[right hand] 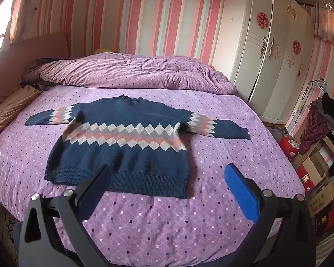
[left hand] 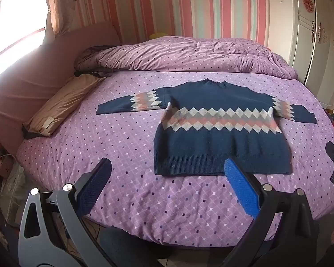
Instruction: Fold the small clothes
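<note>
A sweater lay flat on the bed, both grippers wide open above it.

From the left wrist, the left gripper (left hand: pixel 167 171) hung with its jaws spread wide and empty over the purple sheet (left hand: pixel 127 146); the navy sweater (left hand: pixel 220 142) lay spread out, sleeves out to both sides, its hem just beyond the fingertips. From the right wrist, the right gripper (right hand: pixel 167 175) was likewise wide open, holding nothing, its left finger in front of the hem of the sweater (right hand: pixel 122 153), a wardrobe (right hand: pixel 267 51) beyond.
</note>
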Action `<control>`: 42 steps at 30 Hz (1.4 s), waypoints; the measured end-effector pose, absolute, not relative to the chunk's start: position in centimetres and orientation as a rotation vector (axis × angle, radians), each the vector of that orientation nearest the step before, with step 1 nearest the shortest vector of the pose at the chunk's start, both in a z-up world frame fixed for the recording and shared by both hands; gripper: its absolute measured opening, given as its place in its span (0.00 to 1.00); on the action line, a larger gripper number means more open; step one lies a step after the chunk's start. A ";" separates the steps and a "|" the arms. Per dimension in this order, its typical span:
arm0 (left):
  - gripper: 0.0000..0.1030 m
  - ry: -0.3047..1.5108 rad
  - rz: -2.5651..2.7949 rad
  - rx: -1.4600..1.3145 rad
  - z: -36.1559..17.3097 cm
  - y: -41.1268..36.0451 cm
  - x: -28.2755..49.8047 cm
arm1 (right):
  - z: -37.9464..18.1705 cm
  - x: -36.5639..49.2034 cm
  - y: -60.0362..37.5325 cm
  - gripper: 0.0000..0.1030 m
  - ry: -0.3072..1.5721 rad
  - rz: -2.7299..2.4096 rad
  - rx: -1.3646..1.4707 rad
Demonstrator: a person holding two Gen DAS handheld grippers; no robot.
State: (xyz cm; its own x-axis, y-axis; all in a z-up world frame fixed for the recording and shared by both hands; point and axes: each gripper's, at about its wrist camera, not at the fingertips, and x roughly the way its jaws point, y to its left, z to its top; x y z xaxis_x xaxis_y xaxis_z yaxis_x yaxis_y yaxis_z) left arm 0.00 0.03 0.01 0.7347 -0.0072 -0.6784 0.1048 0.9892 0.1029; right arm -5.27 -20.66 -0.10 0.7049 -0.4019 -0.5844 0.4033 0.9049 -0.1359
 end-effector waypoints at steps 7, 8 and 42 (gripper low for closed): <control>0.97 0.744 -0.065 0.134 0.0 0.0 0.0 | -0.3 -5.2 -20.7 0.99 0.648 -0.444 0.008; 0.97 0.744 -0.066 0.134 0.0 0.0 0.0 | -0.3 -5.2 -20.8 0.99 0.649 -0.444 0.008; 0.97 0.739 -0.084 0.135 0.4 -1.1 0.4 | -0.5 -5.2 -21.0 0.99 0.648 -0.444 0.003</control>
State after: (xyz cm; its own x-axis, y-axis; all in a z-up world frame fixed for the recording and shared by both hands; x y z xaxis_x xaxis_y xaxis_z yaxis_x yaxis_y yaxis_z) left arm 0.38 -1.05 0.40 0.7360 -0.0291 -0.6763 0.1242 0.9879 0.0927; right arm -5.19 -20.96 -0.48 0.7072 -0.3986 -0.5839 0.4006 0.9065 -0.1335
